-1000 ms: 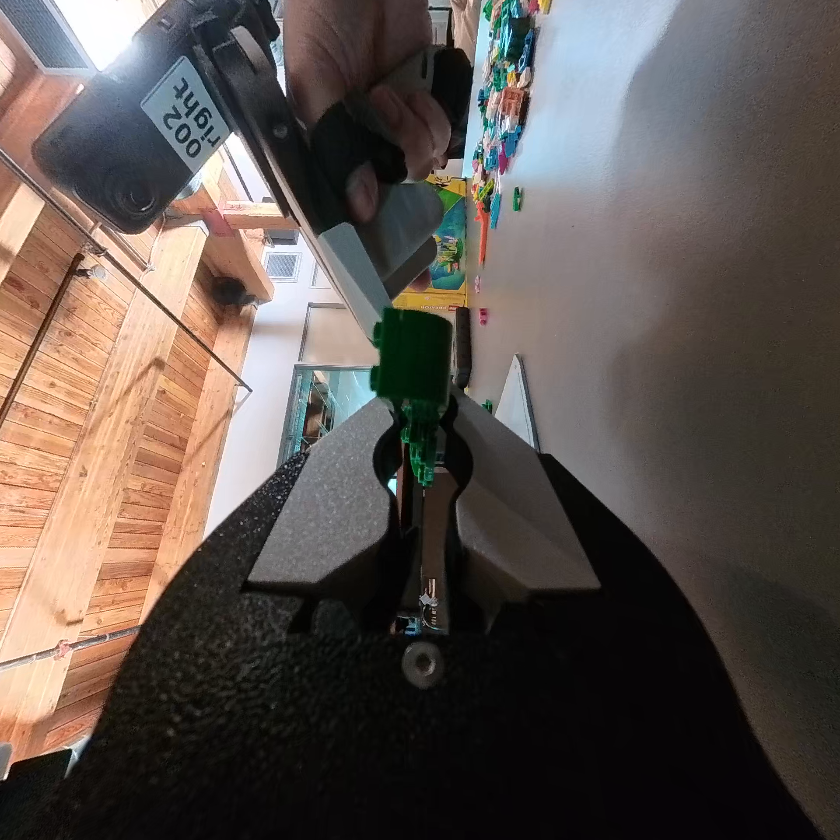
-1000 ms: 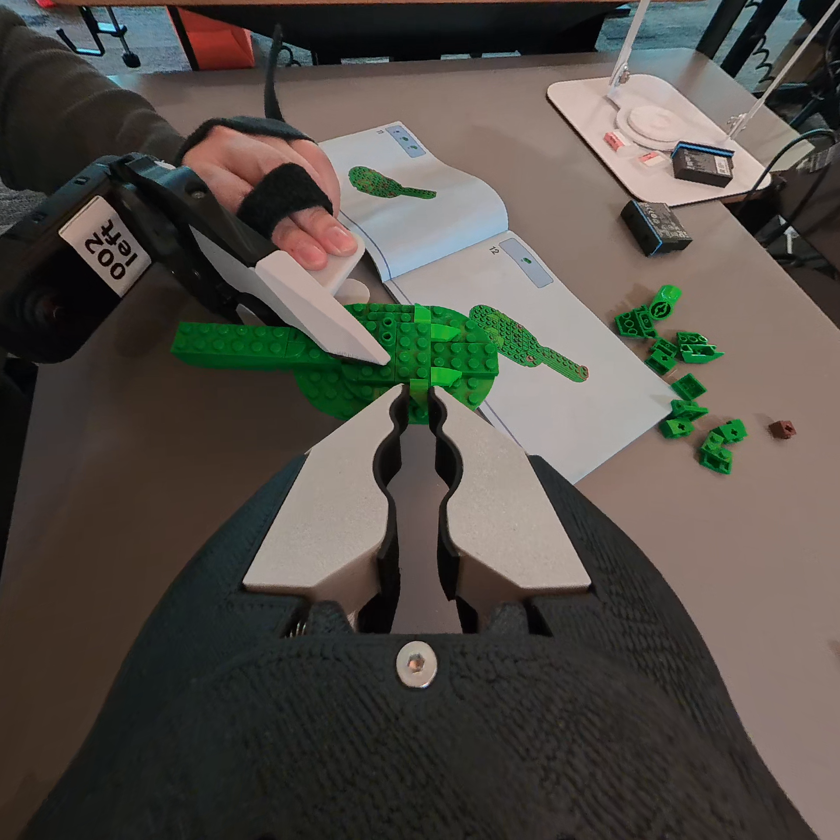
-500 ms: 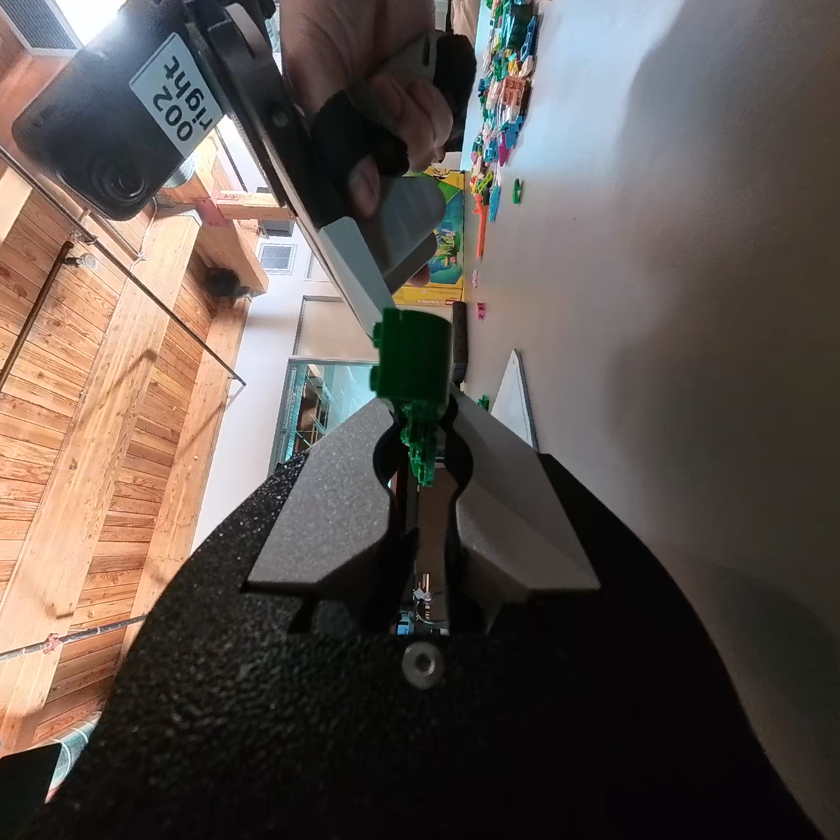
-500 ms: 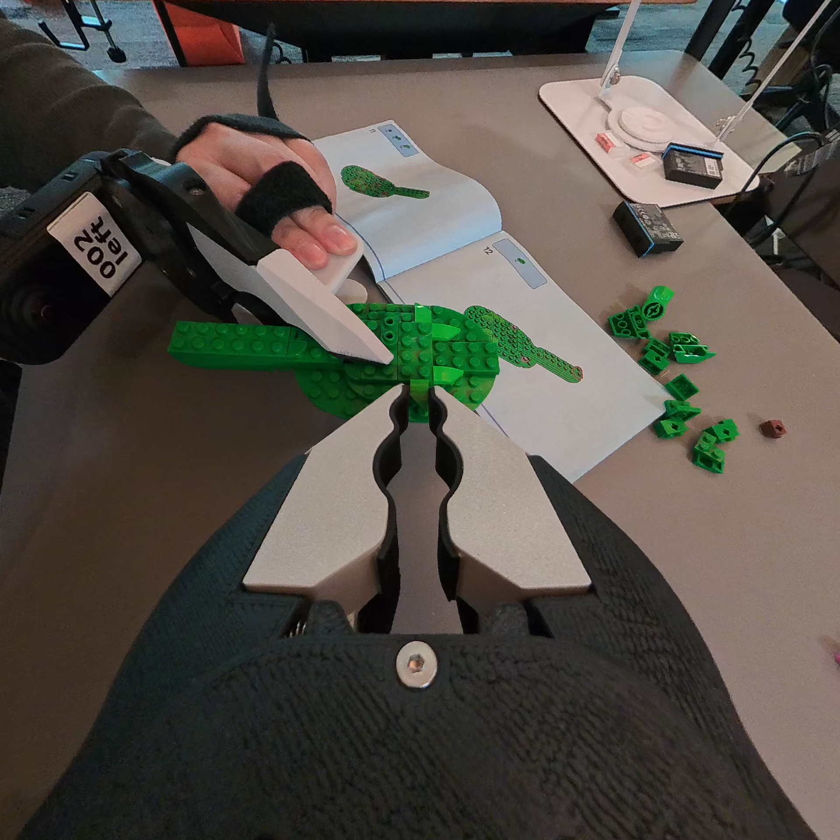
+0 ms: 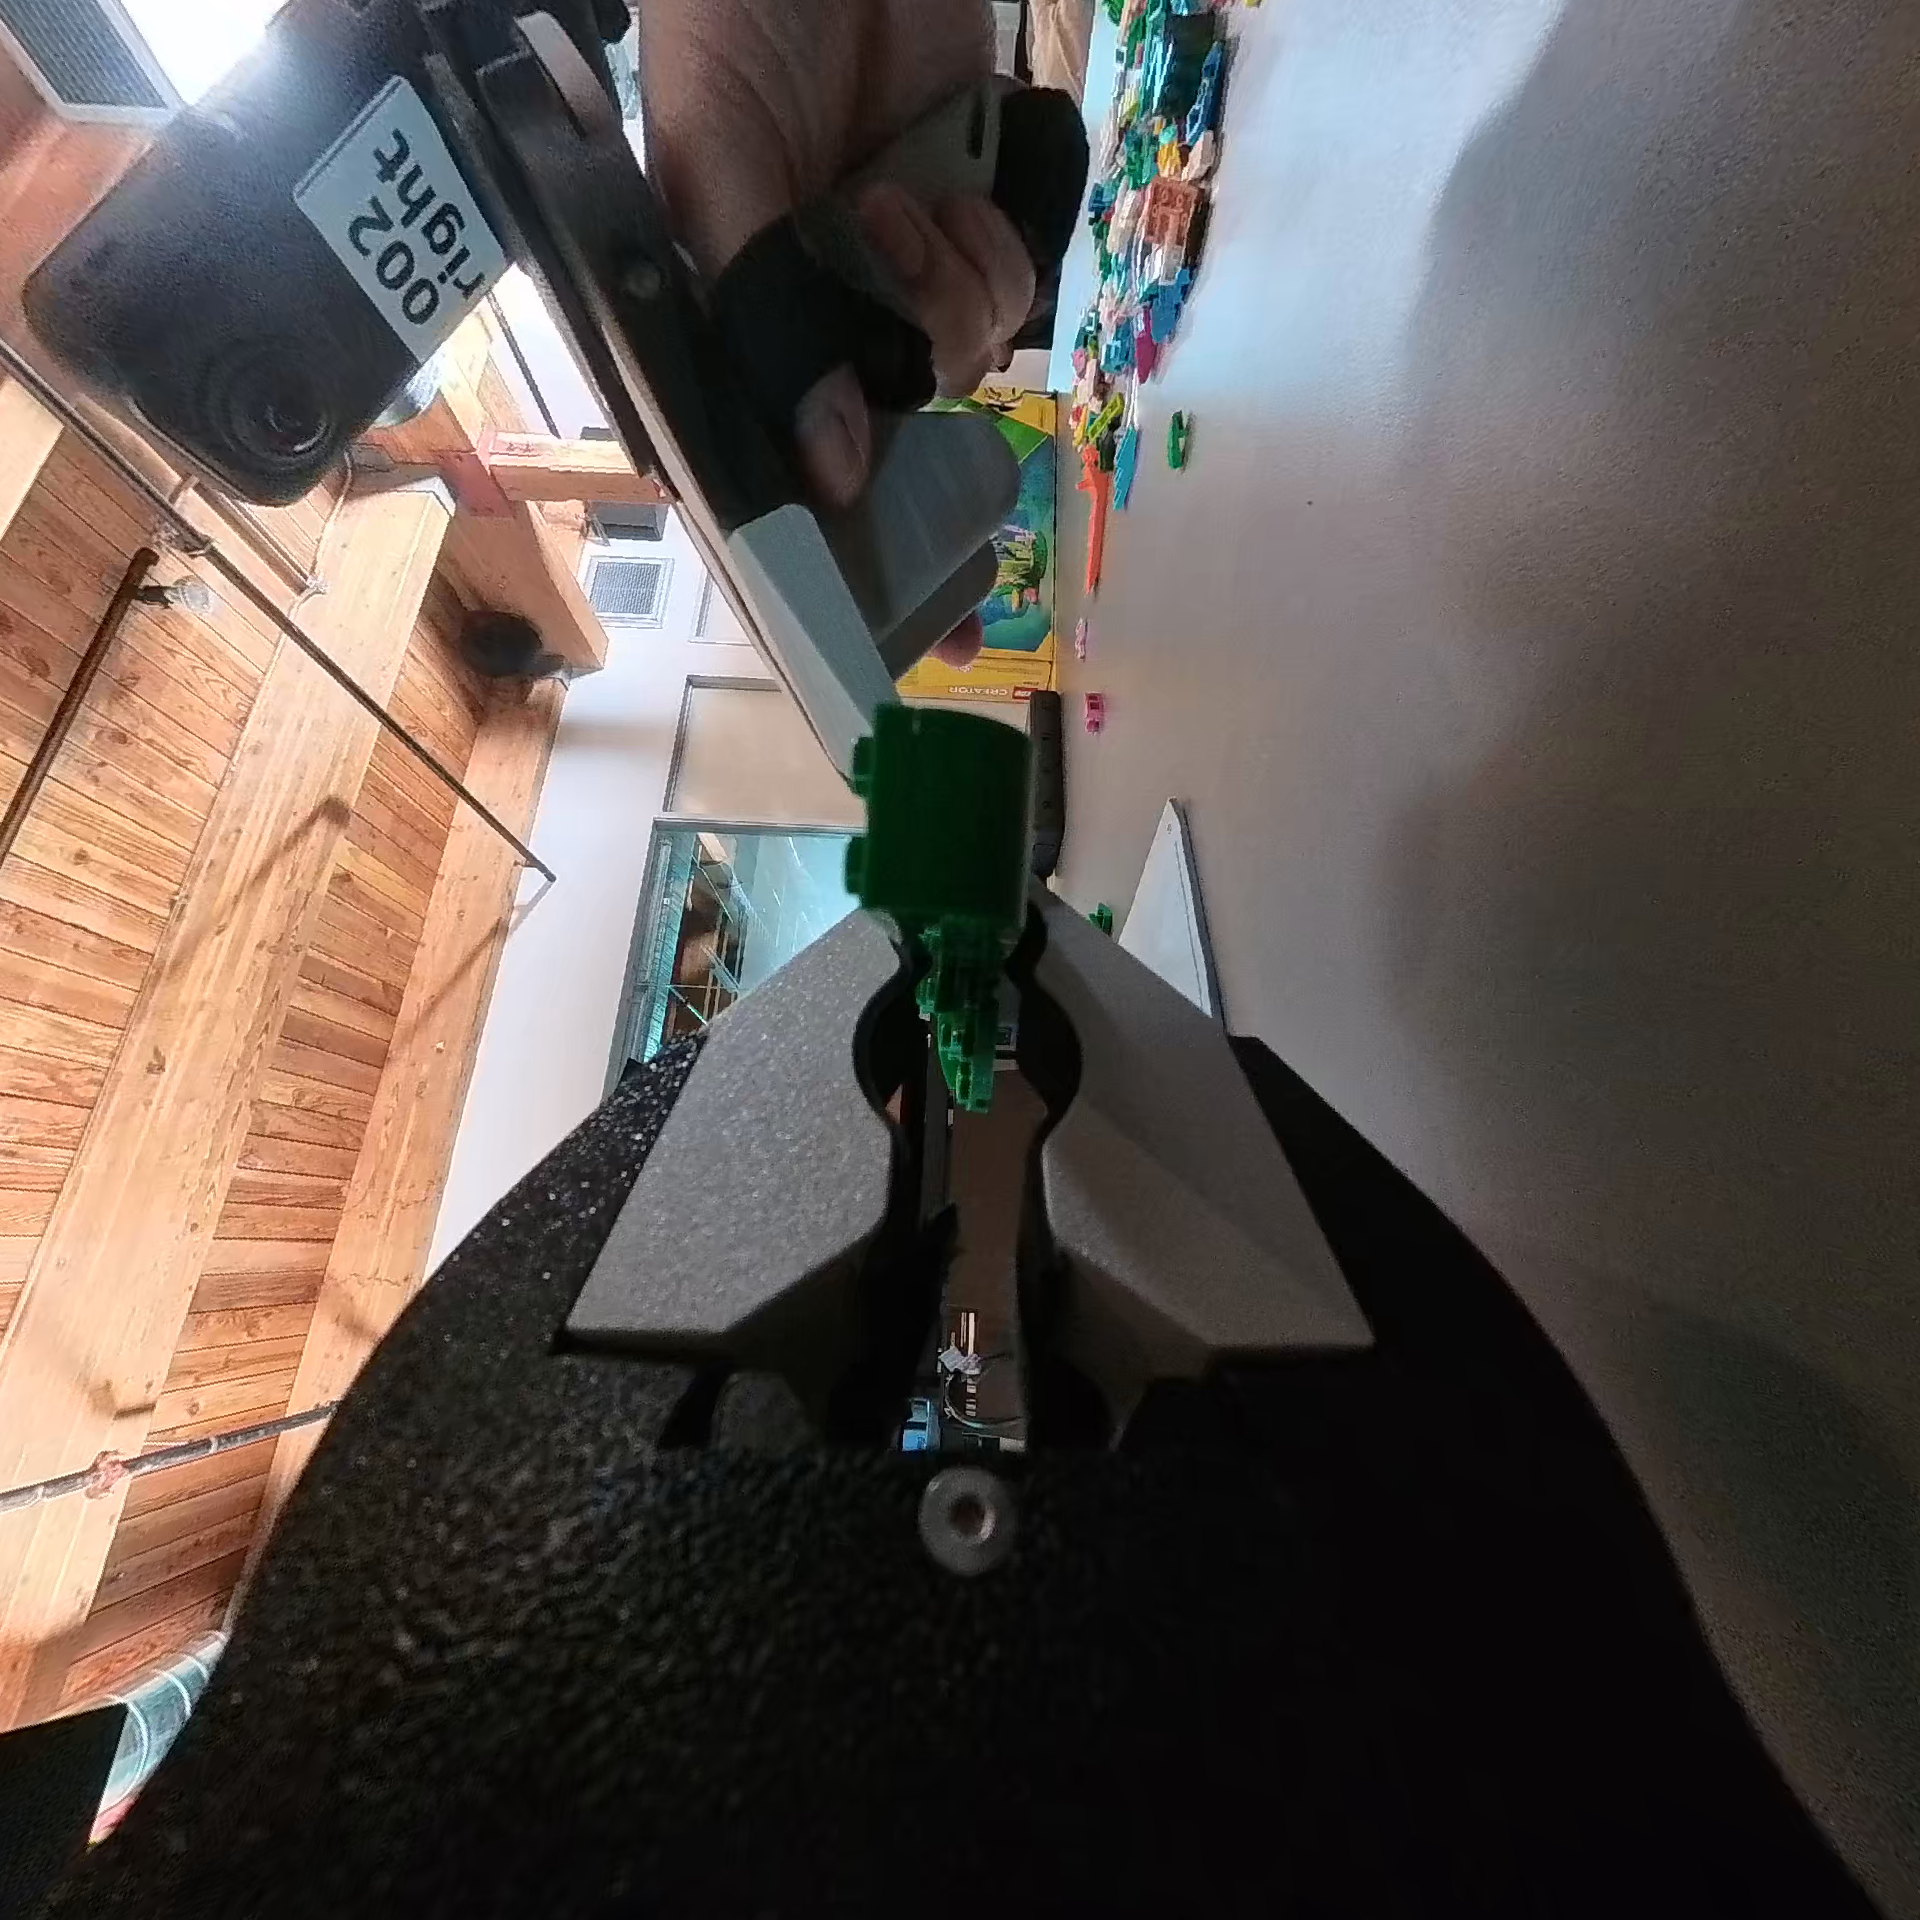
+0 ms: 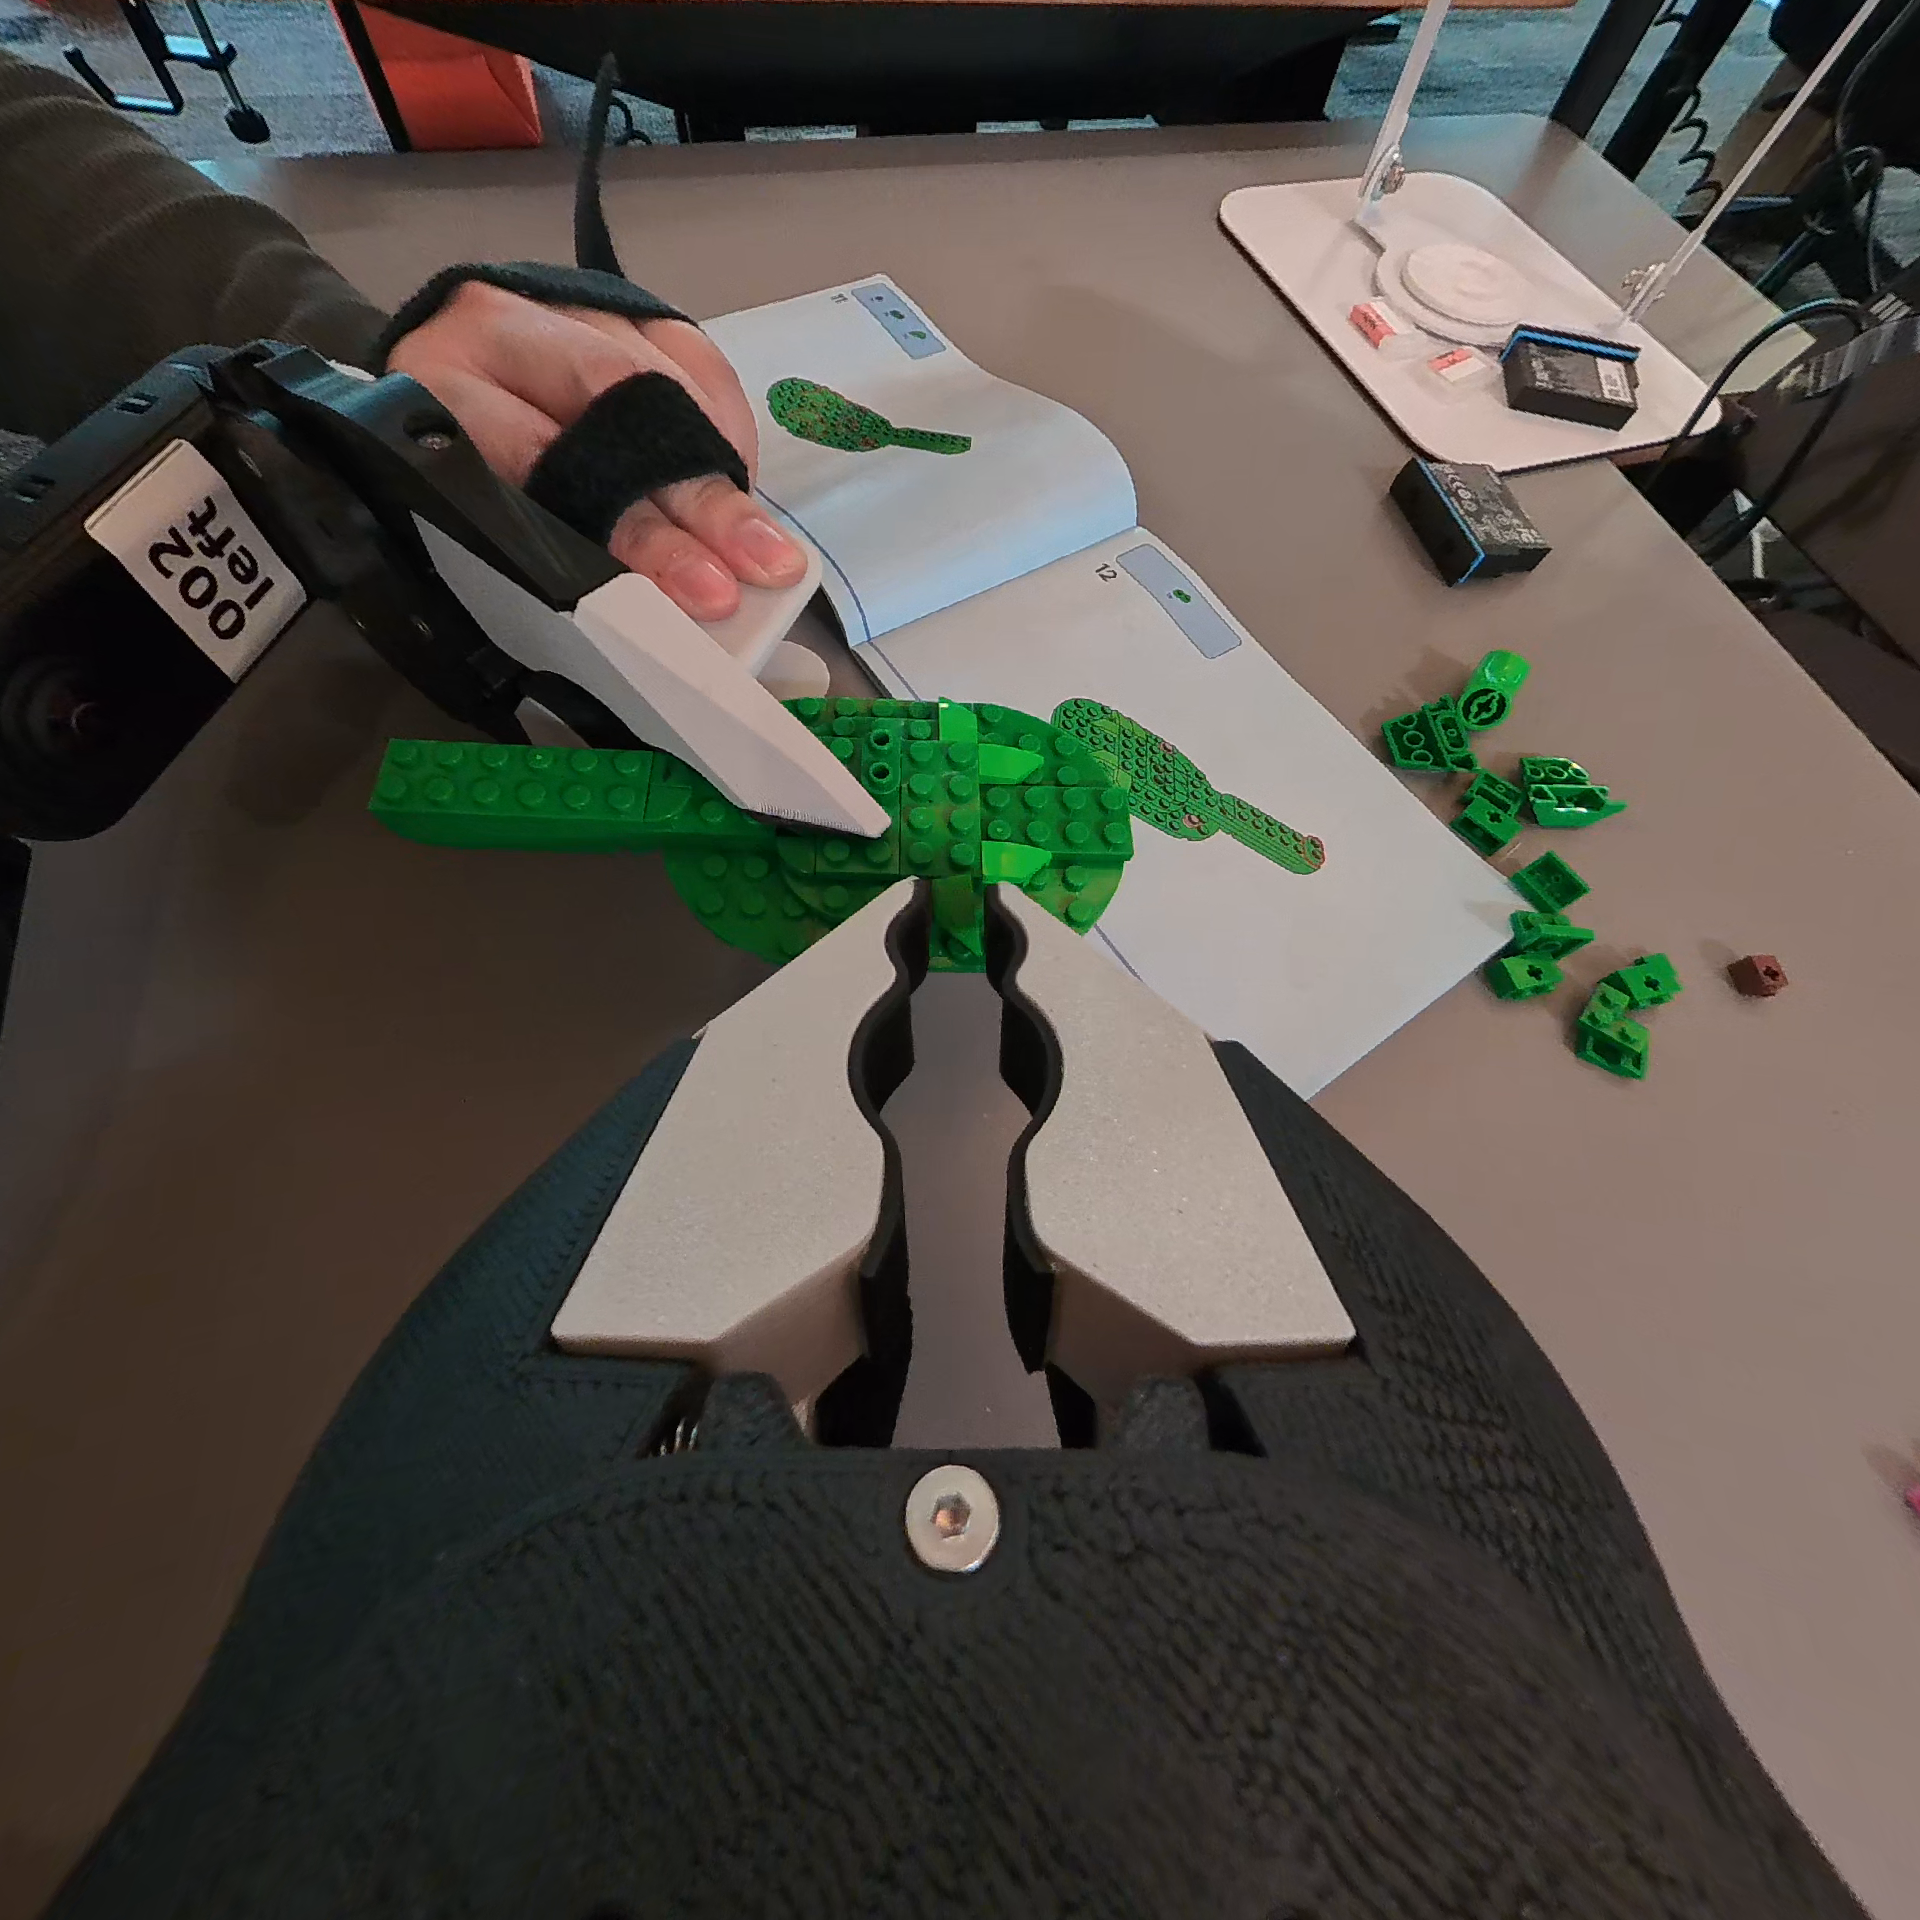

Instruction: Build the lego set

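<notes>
Right hand-held gripper nearly closed, tips pinching the near rim of the green build, narrow gap between the fingers behind the tips. Left hand-held gripper reaching in from the left at a slant, white fingers clamped on the build near its middle, one above the plates and one beneath, as far as can be told. In the left wrist view, left hand-held gripper closed on the build, seen edge-on and dark green between the tips; right hand-held gripper meeting the same piece from above.

Build a round green plate with stacked bricks and two bright slopes on top, plus a long studded bar sticking out to the left. Held just over the tabletop, partly above the open booklet; contact with the page not clear. Loose green pieces scattered to the right of the booklet, well apart from both tools, with a small brown piece beside them. Gloved hand wrapped around the left tool.
</notes>
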The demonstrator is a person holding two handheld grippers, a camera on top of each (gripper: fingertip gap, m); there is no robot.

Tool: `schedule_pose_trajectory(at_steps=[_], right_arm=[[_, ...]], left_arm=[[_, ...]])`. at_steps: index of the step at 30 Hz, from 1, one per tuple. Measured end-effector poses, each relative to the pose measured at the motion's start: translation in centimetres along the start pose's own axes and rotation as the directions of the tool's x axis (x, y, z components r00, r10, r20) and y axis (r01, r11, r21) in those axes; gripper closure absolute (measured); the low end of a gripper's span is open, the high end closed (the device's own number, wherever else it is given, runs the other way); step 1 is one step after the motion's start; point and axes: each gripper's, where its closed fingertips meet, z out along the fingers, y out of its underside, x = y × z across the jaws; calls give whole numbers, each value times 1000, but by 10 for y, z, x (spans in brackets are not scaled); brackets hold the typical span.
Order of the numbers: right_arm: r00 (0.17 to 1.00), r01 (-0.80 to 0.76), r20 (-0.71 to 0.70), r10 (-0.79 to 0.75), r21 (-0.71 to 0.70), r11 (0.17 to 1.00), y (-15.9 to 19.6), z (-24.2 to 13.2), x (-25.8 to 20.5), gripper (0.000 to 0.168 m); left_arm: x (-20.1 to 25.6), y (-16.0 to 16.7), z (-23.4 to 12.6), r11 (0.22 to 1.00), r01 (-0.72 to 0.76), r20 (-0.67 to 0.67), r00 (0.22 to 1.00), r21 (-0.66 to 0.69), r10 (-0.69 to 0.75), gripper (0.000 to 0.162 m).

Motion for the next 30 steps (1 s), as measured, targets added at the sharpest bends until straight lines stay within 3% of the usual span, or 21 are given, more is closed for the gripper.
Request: schedule_pose_trajectory(at_steps=[11, 13, 16, 18, 21, 24, 30], right_arm=[[1000, 6, -11, -6, 23, 1000, -4, -1, 1, 155], [999, 33, -32, -31, 53, 998, -9, -6, 4, 148], [979, 199, -71, -191, 125, 972, -20, -20, 0, 122], [902, 416, -171, -397, 100, 904, -20, -24, 0, 107], [671, 683, -334, -662, -71, 727, -12, -19, 10, 103], [521, 781, -372, -768, -154, 605, -6, -6, 10, 106], [380, 842, -416, -826, -213, 495, -7, 7, 6, 122]], left_arm=[[-1, 2, 0, 1000, 21, 1, 1000, -6, -21, 153], [-1, 4, 0, 999, 30, 1, 1000, -15, -30, 152], [-4, 9, 0, 997, 70, 10, 998, -31, -70, 152], [-6, 13, 0, 994, 101, 14, 995, -45, -100, 152], [-8, 18, 0, 989, 134, 22, 991, -56, -133, 152], [-10, 18, 0, 989, 133, 33, 991, -58, -131, 152], [-11, 18, 0, 989, 139, 40, 990, -53, -137, 152]])
